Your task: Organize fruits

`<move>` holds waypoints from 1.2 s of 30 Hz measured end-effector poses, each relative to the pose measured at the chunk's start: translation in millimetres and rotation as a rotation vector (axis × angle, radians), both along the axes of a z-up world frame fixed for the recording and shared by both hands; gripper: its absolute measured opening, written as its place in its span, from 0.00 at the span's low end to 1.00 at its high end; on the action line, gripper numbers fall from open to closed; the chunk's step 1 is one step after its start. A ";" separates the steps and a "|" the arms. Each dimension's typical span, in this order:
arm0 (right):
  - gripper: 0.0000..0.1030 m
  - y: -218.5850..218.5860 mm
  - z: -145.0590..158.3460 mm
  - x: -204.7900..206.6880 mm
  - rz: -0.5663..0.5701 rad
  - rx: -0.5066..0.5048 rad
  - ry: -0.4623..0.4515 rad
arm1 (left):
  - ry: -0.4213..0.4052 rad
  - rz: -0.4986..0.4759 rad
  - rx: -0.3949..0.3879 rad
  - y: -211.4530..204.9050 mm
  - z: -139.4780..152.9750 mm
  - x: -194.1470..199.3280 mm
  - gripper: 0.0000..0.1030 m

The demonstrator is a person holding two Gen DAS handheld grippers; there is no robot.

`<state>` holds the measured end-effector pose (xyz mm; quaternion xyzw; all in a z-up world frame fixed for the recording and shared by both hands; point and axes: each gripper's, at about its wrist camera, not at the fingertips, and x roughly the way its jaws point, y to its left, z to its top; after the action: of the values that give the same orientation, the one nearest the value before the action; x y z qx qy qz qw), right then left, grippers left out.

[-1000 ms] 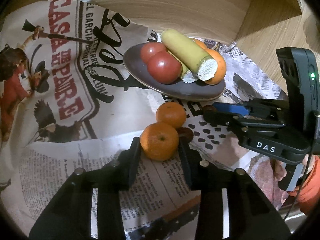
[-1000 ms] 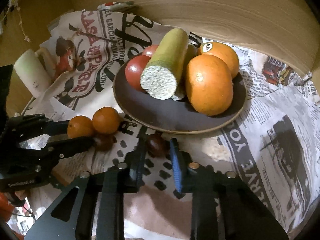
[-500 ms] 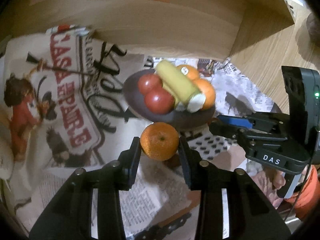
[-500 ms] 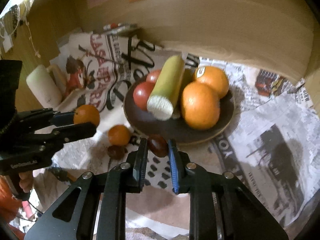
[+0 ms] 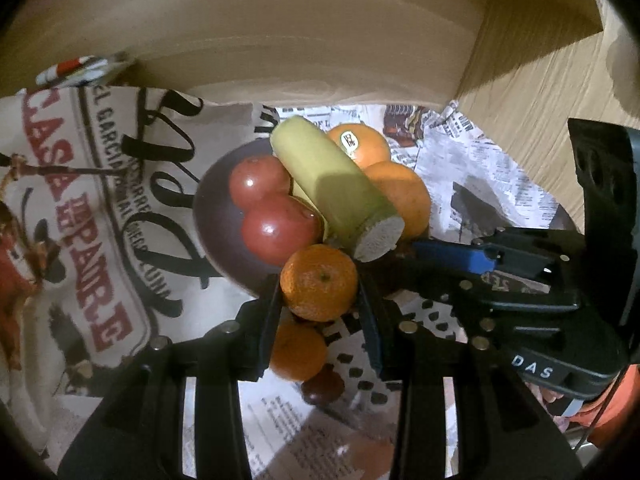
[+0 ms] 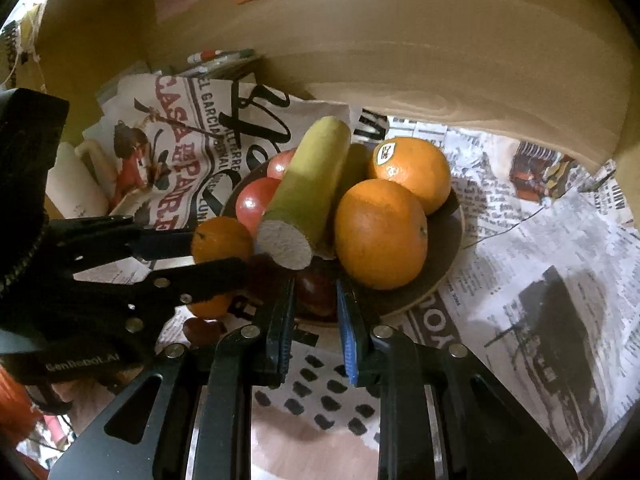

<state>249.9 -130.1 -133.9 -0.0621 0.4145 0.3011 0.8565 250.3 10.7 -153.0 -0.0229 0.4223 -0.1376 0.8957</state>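
Note:
My left gripper (image 5: pixel 318 296) is shut on a small mandarin (image 5: pixel 319 282) and holds it in the air over the near rim of the dark plate (image 5: pixel 214 216). The plate holds two red tomatoes (image 5: pixel 280 230), a cut green-yellow fruit (image 5: pixel 334 188) and two oranges (image 5: pixel 404 196). My right gripper (image 6: pixel 316 300) is shut on a dark brown chestnut (image 6: pixel 316 290) at the plate's (image 6: pixel 444 268) near rim. A second mandarin (image 5: pixel 296 350) and another chestnut (image 5: pixel 322 388) lie on the newspaper below my left gripper.
Newspaper sheets (image 6: pixel 540 240) cover the surface. A wooden wall (image 6: pixel 420 52) stands behind the plate. A white cylinder (image 6: pixel 76 188) stands at the far left in the right wrist view. The left gripper's body (image 6: pixel 100 272) crosses the left side there.
My left gripper has lifted its mandarin off the newspaper and carried it toward the plate. My right gripper has lifted the chestnut and moved to the plate's rim.

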 end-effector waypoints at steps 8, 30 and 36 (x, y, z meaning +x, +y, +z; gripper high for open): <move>0.19 -3.1 -11.4 7.1 0.005 0.005 0.032 | 0.008 -0.002 0.030 -8.1 -11.1 8.7 0.37; 0.43 10.4 19.1 -33.5 0.014 0.014 -0.029 | -0.102 0.090 0.039 47.1 28.5 -57.3 0.58; 0.43 36.5 2.7 -43.7 0.047 0.003 0.012 | -0.081 0.115 0.040 66.3 19.9 -75.8 0.58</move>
<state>206.2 -93.7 -131.2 -0.0687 0.4177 0.3222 0.8467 174.4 77.0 -133.2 -0.0234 0.3863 -0.0784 0.9187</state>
